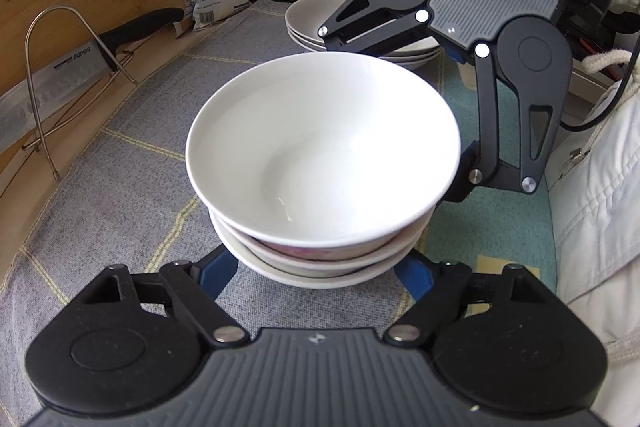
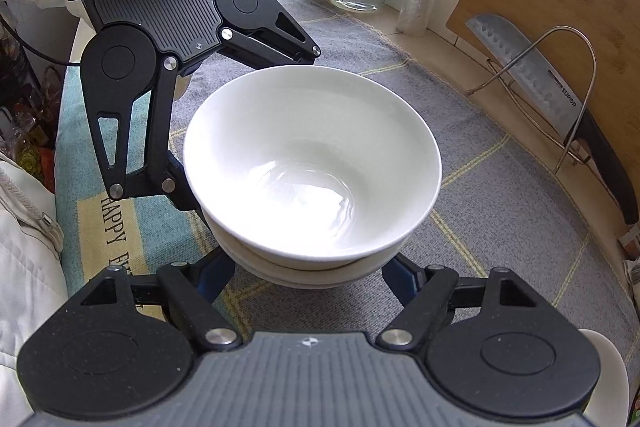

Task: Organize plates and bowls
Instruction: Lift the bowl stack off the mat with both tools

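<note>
The stack of white ceramic bowls (image 1: 320,163) stands on the grey checked cloth (image 1: 120,187) of the bench, between the spread fingers of the left gripper (image 1: 320,277) and also of the right gripper (image 2: 308,277); contact cannot be told. The top bowl is glossy and empty. Behind the stack lie white shallow plates (image 1: 316,11), and beside it a steel knife (image 2: 532,75) in a wire rack (image 2: 568,87).

Stack of white bowls (image 2: 312,171) on grey checked cloth (image 2: 500,195). Right gripper (image 2: 310,279) fingers (image 2: 216,277) spread around stack base; left gripper (image 2: 248,131) flanks far side.
</note>
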Demonstrator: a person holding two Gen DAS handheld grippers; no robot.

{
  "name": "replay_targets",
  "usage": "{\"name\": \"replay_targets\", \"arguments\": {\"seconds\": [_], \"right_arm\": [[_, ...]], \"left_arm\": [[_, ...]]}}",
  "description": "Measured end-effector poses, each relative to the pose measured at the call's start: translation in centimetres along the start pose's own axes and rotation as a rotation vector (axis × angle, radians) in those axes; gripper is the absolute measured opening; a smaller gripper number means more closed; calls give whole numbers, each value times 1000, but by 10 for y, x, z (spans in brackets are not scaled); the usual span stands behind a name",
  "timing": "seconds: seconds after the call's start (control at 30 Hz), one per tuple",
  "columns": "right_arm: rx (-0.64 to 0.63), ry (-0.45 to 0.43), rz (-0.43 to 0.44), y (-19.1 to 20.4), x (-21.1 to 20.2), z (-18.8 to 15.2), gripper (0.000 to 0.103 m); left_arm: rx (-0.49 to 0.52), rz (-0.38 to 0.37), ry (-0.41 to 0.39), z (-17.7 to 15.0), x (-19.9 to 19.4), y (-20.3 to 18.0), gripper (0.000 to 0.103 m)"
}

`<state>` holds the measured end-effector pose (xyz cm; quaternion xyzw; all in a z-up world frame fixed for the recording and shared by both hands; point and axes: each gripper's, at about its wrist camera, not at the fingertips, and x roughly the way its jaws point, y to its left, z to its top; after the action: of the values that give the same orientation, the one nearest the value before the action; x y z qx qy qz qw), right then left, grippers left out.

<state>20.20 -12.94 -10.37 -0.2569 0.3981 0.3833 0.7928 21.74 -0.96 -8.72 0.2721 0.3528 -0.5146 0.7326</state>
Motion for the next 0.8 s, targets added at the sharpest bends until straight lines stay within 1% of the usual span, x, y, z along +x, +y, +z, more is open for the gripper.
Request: {"name": "replay_targets", "arguments": {"seconds": [0.37, 0.67, 0.8], "right_arm": [[13, 10, 13, -3, 1, 4, 84], [21, 15, 2, 0, 1, 3, 84], [17, 22, -2, 1, 1, 4, 84]], "left_arm": [[3, -29, 0, 0, 1, 2, 82], [8, -19, 4, 2, 2, 0, 82], [4, -23, -6, 0, 1, 0, 82]]}}
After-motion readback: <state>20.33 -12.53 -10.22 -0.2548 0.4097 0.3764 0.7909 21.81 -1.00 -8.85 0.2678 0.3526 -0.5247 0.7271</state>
